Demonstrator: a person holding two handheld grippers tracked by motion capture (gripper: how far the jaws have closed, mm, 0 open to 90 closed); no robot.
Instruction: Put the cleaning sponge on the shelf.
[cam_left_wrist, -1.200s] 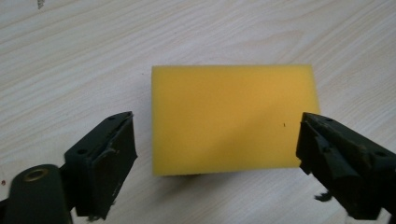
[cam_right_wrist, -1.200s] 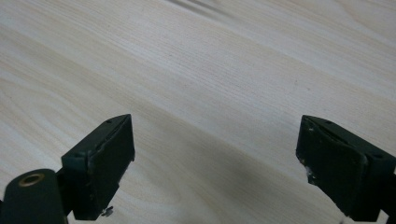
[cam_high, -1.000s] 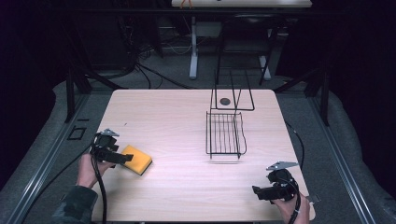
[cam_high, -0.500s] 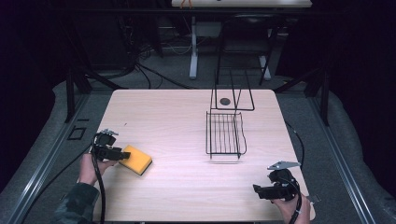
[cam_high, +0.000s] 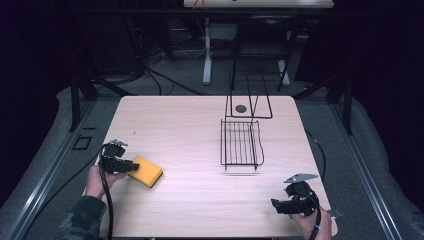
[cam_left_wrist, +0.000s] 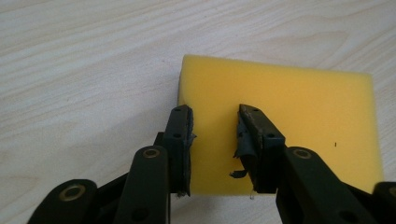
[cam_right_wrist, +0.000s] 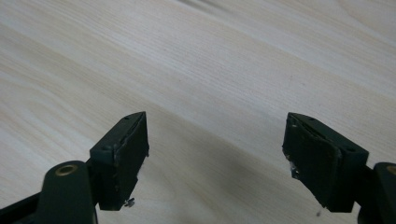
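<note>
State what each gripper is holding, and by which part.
The left gripper has its tongs over the near edge of the yellow sponge, not visibly clamped. The right gripper holds nothing; its tongs are wide apart.

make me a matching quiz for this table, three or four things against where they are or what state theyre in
Things:
1. sponge
2. wire rack
3. left tongs
4. right tongs

Places or states:
a. open wide over bare wood
b. yellow, lying near the table's left edge
c. black, right of centre on the table
d. jaws over the sponge's near end, with a narrow gap

Pairs: 1-b, 2-c, 3-d, 4-a
</note>
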